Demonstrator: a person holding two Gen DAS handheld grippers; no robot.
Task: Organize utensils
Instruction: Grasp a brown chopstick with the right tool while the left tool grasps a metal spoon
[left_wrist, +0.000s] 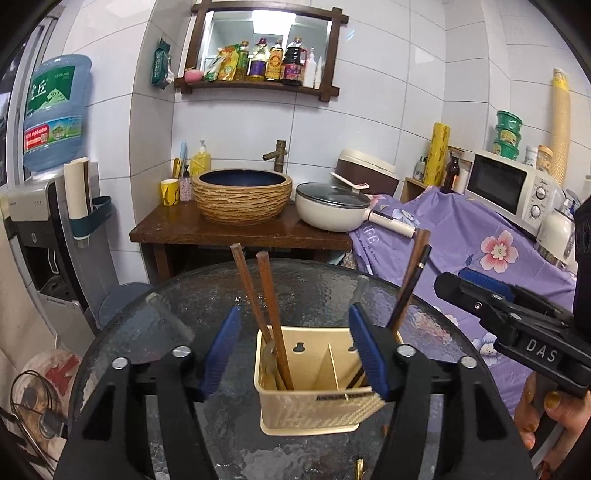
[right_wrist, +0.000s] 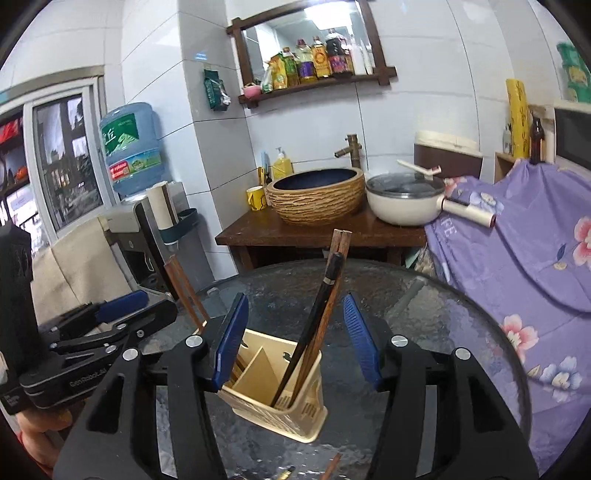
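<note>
A cream two-compartment utensil holder (left_wrist: 314, 402) stands on the round glass table (left_wrist: 207, 295). Two brown wooden handles (left_wrist: 269, 306) lean in its left compartment. A brown and a black utensil (left_wrist: 408, 284) lean in the right one. My left gripper (left_wrist: 295, 350) is open, its blue pads (left_wrist: 221, 350) on either side of the holder. In the right wrist view, my right gripper (right_wrist: 295, 339) is open over the holder (right_wrist: 280, 402), above the black and brown utensils (right_wrist: 321, 314). The left gripper (right_wrist: 110, 325) appears at its left. A utensil tip (right_wrist: 332, 467) lies at the table's near edge.
Behind the table, a wooden stand (left_wrist: 240, 232) carries a woven basin (left_wrist: 242, 195) and a white lidded pan (left_wrist: 332, 210). A purple floral cloth (left_wrist: 480, 251) covers the right counter with a microwave (left_wrist: 509, 188). A water dispenser (left_wrist: 48, 221) stands at left.
</note>
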